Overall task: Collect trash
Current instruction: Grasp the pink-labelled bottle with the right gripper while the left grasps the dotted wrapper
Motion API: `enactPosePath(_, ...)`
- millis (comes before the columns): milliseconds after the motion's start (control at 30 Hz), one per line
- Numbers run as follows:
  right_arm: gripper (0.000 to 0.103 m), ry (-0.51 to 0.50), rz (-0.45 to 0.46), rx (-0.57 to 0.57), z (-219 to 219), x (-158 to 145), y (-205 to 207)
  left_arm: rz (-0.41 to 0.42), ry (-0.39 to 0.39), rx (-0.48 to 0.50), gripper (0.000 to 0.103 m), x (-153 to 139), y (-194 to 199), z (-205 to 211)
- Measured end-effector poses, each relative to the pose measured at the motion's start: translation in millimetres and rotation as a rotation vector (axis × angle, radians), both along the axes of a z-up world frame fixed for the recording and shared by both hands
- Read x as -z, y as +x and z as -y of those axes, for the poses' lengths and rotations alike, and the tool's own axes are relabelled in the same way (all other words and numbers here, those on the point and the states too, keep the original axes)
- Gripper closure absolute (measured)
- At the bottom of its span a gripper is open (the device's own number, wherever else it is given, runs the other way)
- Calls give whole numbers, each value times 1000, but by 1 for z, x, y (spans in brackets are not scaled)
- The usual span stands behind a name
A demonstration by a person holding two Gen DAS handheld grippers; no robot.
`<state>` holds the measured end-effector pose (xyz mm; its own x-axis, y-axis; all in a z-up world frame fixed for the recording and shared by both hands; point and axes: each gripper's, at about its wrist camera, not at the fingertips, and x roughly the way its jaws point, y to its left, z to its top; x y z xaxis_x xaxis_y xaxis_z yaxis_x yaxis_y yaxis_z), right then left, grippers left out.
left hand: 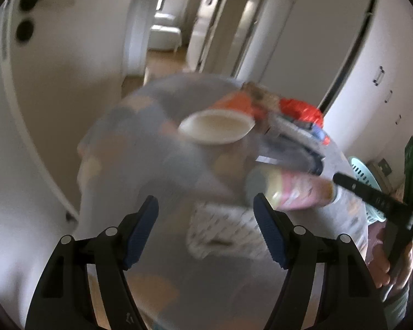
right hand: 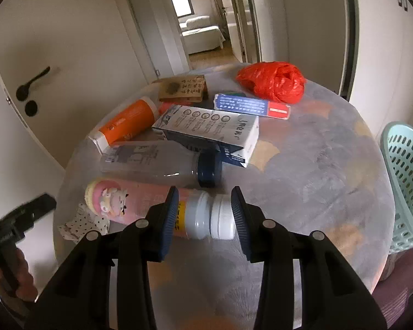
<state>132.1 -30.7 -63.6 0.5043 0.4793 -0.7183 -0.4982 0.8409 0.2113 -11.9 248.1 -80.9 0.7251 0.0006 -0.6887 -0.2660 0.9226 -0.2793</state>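
Observation:
Trash lies on a round grey table (right hand: 303, 165): a pink bottle (right hand: 140, 206) with a white cap, a clear bottle (right hand: 157, 162), an orange carton (right hand: 126, 123), a white and blue carton (right hand: 214, 129), a blue and red box (right hand: 250, 106), a brown packet (right hand: 183, 88), a red plastic bag (right hand: 272, 81) and a dotted wrapper (right hand: 82, 224). My right gripper (right hand: 205, 214) is open, its jaws on either side of the pink bottle's cap and neck. My left gripper (left hand: 206, 220) is open and empty over the blurred table, near the dotted wrapper (left hand: 220, 228) and the pink bottle (left hand: 291, 189).
A mint green perforated basket (right hand: 407, 181) stands at the table's right edge; it also shows in the left wrist view (left hand: 363, 176). A white door with a black handle (right hand: 31, 84) is on the left. A hallway (right hand: 206, 52) opens behind the table.

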Motion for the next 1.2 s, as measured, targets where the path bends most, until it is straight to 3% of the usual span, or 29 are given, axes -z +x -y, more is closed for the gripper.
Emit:
enactPosePath(233, 63, -49, 31, -63, -15, 4, -7, -57, -99, 6, 33, 17, -9, -3)
enactPosePath(467, 54, -84, 10, -166, -20, 5, -30, -89, -125, 4, 34, 27, 3, 10)
enactPosePath(633, 52, -76, -12, -195, -16, 3, -45, -92, -108, -3, 52, 26, 5, 15)
enactPosePath(767, 50, -27, -92, -285, -15, 0, -58, -97, -33, 3, 66, 24, 8, 21)
enactPosePath(833, 50, -23, -100, -302, -18, -1, -63, -84, -22, 12, 66, 21, 10, 20)
enactPosePath(967, 45, -96, -25, -293, -35, -2, -64, -63, -47, 24, 65, 16, 5, 12)
enactPosePath(1100, 43, -116, 10, -309, -46, -5, -58, -62, -50, 8, 48, 13, -10, 4)
enactPosePath(1200, 35, -134, 38, -341, -57, -5, -51, -59, -126, 12, 38, 15, -20, -2)
